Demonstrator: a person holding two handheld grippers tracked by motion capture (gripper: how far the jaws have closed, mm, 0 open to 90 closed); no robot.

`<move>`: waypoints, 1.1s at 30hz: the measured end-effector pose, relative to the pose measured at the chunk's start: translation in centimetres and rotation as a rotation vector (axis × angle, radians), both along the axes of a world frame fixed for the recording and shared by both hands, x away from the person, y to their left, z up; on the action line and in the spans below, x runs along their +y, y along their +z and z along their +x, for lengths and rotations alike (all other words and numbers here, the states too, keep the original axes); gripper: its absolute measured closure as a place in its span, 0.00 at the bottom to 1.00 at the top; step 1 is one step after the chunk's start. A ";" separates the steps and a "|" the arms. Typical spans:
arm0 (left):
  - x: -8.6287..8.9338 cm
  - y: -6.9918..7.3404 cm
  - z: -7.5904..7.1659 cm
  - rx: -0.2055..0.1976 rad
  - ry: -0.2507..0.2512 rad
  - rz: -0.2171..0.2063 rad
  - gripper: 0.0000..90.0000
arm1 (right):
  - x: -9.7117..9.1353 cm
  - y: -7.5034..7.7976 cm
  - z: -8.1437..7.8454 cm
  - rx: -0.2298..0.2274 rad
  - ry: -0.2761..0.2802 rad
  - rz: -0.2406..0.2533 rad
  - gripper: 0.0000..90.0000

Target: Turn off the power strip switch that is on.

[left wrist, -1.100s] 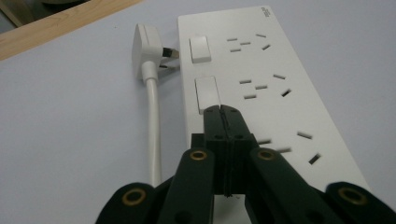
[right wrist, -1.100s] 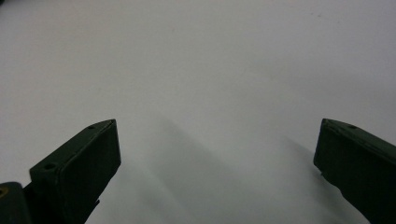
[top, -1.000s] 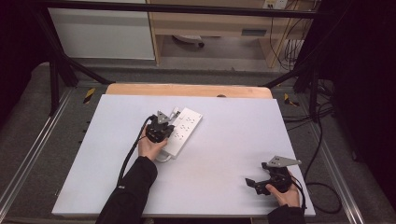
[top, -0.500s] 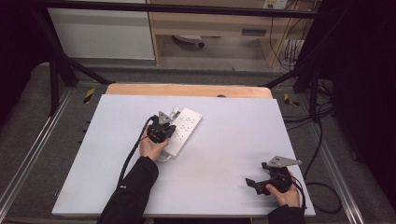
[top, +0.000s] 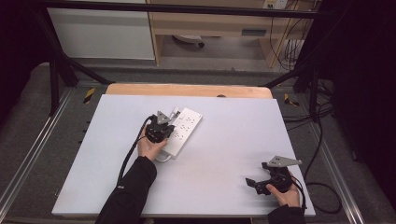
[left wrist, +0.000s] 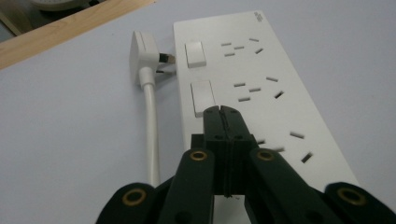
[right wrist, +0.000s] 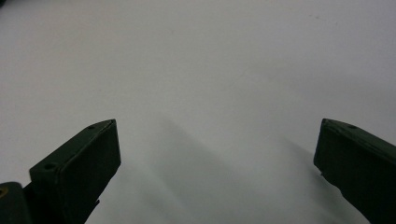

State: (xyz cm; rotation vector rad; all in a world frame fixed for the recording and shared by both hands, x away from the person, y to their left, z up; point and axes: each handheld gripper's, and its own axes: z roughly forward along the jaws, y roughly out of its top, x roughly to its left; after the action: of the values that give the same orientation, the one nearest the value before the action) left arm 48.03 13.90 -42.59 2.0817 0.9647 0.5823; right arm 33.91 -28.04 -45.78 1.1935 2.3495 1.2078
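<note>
1. Right gripper [top: 254, 183]: one unit, held in the person's right hand at the near right corner of the table [top: 233, 140]. In the right gripper view its jaws stand wide apart with bare table surface between them and nothing held.
2. Left gripper [top: 163, 125]: one unit, held in the person's left hand near the table centre. In the left gripper view its jaws are pressed together with nothing between them, and the joined tips rest at the lower rocker switch [left wrist: 202, 97].
3. Power strip [top: 184, 131]: one white unit, lying flat on the table under the left gripper, angled toward the far right. Two rocker switches are visible; the upper rocker switch [left wrist: 194, 53] is untouched.
4. Plug [left wrist: 144, 57]: one white plug with its cord [left wrist: 151, 126], lying on the table just beside the strip's far end, its pins pointing toward the strip.
5. Wooden edge [top: 187, 90]: one strip along the table's far side.
</note>
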 end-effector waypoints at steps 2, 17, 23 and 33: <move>0.1 0.3 -0.2 0.004 -0.001 -0.007 1.00 | 0.0 0.0 0.0 -0.002 0.001 0.000 0.01; 1.1 1.9 -1.8 0.029 -0.036 -0.010 0.94 | 0.0 0.0 0.0 -0.002 0.000 -0.004 0.01; 2.0 2.1 -2.6 0.054 -0.037 -0.017 0.81 | 0.0 0.0 0.0 -0.004 0.001 -0.002 0.01; 3.7 2.3 -4.0 0.083 -0.027 -0.019 0.47 | 0.1 0.0 0.0 0.002 -0.002 -0.002 0.01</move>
State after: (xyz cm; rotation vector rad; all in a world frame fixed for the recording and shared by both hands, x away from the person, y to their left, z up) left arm 44.03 17.62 -40.27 2.1130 0.9837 0.4751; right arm 33.90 -27.97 -45.82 1.1968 2.3501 1.2032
